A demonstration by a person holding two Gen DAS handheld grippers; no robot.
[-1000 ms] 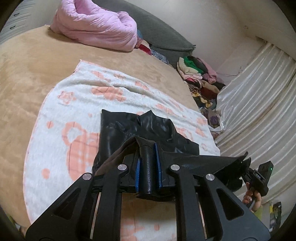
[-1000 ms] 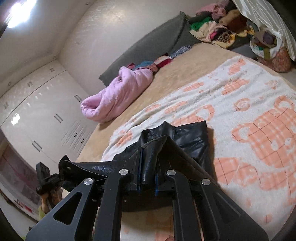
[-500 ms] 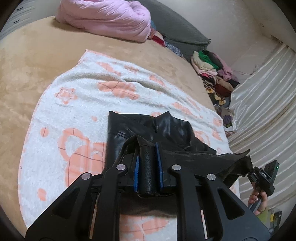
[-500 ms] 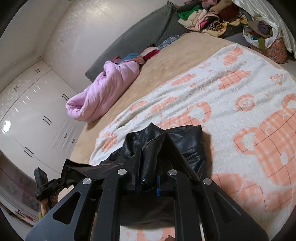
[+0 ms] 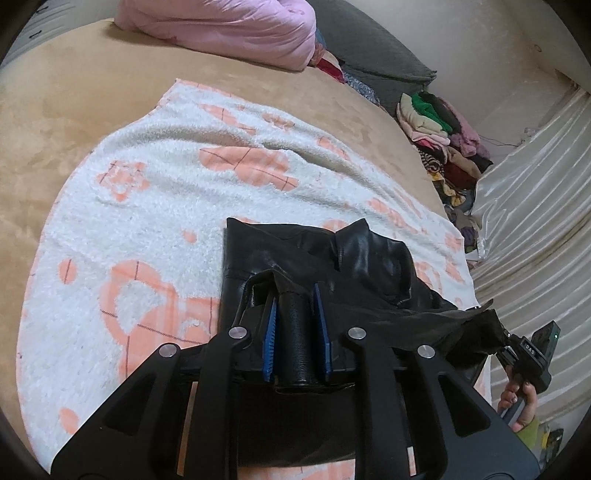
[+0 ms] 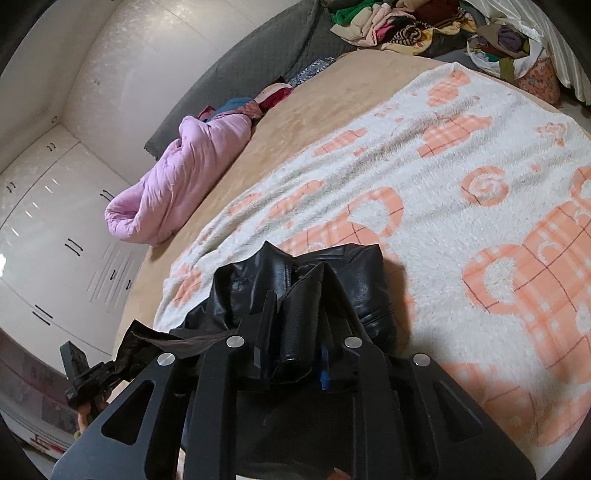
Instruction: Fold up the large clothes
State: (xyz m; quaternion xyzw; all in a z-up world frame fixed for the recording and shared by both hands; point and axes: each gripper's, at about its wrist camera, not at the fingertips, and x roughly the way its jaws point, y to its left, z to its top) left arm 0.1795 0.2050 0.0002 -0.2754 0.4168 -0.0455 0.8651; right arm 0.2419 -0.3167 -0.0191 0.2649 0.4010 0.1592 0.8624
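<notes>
A black leather jacket [image 5: 354,258] lies partly folded on a white blanket with orange patterns [image 5: 155,206] on the bed. My left gripper [image 5: 295,321] is shut on a fold of the jacket's near edge and holds it up. My right gripper [image 6: 295,332] is shut on another fold of the jacket [image 6: 347,280]. The lifted edge stretches taut between the two grippers. The right gripper [image 5: 532,354] shows in the left wrist view at the lower right, and the left gripper [image 6: 85,373] shows in the right wrist view at the lower left.
A rolled pink quilt [image 5: 229,29] and a grey pillow [image 5: 373,55] lie at the head of the tan bed [image 5: 55,110]. A heap of mixed clothes [image 5: 443,140] sits past the bed by pale curtains [image 5: 535,206]. White wardrobes [image 6: 48,229] stand beyond the bed.
Both grippers have moved forward over the blanket and tilted down, carrying the held jacket edge toward the rest of the jacket. Both stay shut on it.
</notes>
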